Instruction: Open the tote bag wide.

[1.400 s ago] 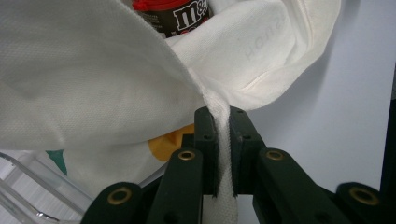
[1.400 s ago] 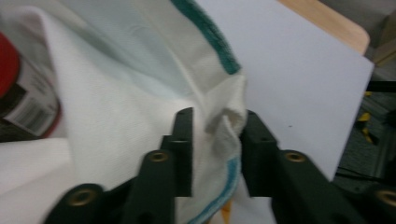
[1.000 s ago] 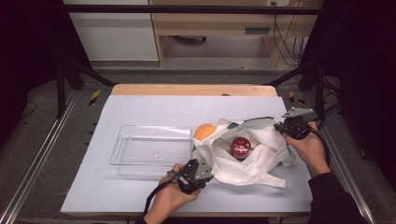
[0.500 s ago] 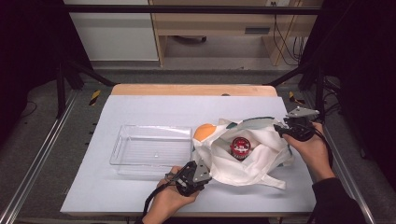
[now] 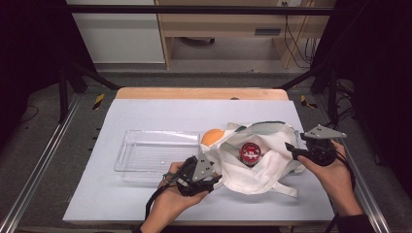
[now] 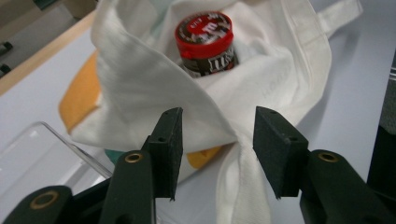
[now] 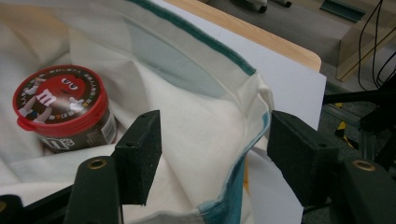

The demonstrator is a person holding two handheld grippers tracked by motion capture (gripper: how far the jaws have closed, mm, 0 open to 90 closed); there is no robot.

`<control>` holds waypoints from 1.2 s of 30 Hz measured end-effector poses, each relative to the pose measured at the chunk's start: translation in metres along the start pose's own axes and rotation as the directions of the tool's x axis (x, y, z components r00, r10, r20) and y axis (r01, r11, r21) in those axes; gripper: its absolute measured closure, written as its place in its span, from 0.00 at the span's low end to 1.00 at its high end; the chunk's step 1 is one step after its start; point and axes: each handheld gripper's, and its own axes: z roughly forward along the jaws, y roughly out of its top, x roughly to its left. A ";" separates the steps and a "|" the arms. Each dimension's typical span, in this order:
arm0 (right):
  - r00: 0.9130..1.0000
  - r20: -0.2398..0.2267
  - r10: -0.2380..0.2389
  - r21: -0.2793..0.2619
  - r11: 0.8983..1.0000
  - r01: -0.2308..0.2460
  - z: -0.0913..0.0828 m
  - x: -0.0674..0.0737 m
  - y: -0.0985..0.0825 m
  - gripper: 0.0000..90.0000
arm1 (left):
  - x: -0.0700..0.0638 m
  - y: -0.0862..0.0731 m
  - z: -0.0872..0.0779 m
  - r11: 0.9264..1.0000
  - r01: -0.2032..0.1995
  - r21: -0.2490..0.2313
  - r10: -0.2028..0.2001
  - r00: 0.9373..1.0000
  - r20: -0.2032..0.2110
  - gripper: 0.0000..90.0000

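On the left of the counter (image 5: 145,114) lies an empty clear tray (image 5: 155,153), with an orange thing (image 5: 212,137) just beside it, half under the cloth. The left tool (image 5: 212,178) has just been opening; its jaws stand spread astride a fold of the white cloth bag (image 5: 257,167), pads not pressing it. In the bag's open mouth stands a red-lidded jar (image 5: 250,152). At the far right, the right tool (image 5: 293,150) has likewise just been opening, spread about the bag's green-edged rim. I judge both have let go after spreading the bag; next, one tool should reach in for the jar. What the orange thing is, and the bag's depths, stay hidden
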 end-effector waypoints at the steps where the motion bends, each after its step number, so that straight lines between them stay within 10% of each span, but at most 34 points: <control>1: 1.000 -0.004 0.003 0.001 1.000 -0.003 0.000 0.001 -0.001 0.40 | 0.003 0.002 -0.001 1.000 0.002 -0.001 -0.002 1.000 -0.007 0.56; 20: 0.999 -0.008 0.033 0.026 0.999 -0.033 0.002 0.001 -0.010 0.42 | 0.032 0.052 0.018 0.999 -0.038 -0.013 0.037 0.997 -0.067 0.53; 36: 0.998 -0.017 0.061 0.062 0.996 -0.060 0.003 0.002 -0.023 0.49 | 0.057 0.050 0.043 0.998 0.005 0.061 -0.002 0.999 -0.036 0.82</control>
